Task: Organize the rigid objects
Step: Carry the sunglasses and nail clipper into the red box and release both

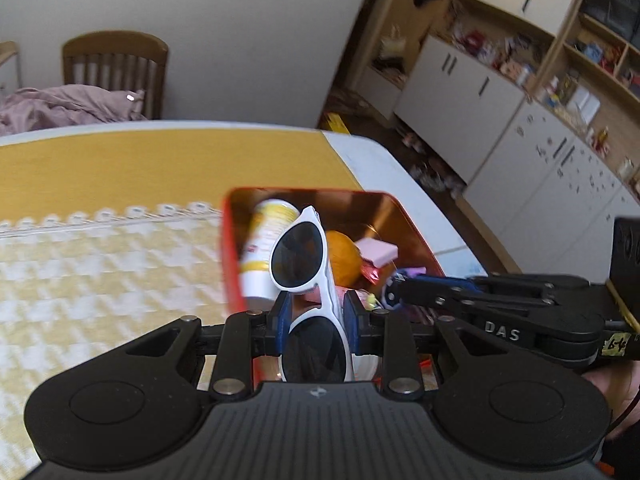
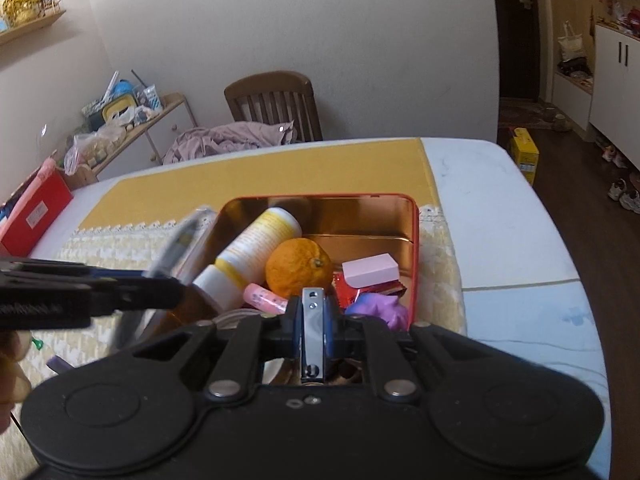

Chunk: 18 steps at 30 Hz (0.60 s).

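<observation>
Clamping glossy white oval sunglasses (image 1: pixel 310 276), slim chrome clippers (image 2: pixel 313 332), rounded-corner tin (image 2: pixel 414 240)

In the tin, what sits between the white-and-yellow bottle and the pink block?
An orange lies between the bottle and the pink block inside the red tin. The right wrist view shows it plainly.
</observation>
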### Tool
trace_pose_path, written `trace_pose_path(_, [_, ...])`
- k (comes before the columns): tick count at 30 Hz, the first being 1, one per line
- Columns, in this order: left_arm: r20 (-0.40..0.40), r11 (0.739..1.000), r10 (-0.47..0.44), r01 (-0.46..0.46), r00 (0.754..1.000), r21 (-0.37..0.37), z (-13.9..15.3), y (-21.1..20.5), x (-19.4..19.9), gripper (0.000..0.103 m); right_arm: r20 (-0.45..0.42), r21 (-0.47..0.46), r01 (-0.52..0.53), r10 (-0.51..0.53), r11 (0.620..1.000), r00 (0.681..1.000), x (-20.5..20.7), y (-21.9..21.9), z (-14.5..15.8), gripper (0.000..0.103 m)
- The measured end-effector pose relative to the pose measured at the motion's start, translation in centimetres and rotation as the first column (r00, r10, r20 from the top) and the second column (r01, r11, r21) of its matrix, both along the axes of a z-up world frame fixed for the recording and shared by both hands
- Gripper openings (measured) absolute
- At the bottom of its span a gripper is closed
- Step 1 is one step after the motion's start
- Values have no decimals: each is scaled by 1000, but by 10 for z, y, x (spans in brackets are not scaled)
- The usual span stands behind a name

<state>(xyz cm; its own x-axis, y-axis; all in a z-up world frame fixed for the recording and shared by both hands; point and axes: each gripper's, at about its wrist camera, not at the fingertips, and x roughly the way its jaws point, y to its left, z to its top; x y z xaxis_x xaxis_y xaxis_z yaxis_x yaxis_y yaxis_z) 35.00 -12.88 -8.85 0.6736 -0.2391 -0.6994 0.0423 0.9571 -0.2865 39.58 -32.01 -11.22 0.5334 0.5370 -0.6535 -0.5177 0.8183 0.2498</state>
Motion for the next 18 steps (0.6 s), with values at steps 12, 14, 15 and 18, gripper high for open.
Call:
trace_pose_path(12, [-27,1000,-23,23,999,-8,-24,-8,20,22,-49,0,-67,67,998,997,5,-1,-18,10])
trace_pose_path(14, [-34,1000,-24,24,999,-14,-23,-5,16,22,-45,6,-73,74,997,996,-2,-3,-17,14])
trace_pose_path(15, [-34,1000,-20,20,999,-11,-22,-2,13,23,-36,3,-80,80,997,996,-5,-4,-16,15])
trace_pose_path(18, [-38,1000,-4,4,999,3,-19,2,5,23,-23,-14,-95,95,995,995,-13,-6,-14,18])
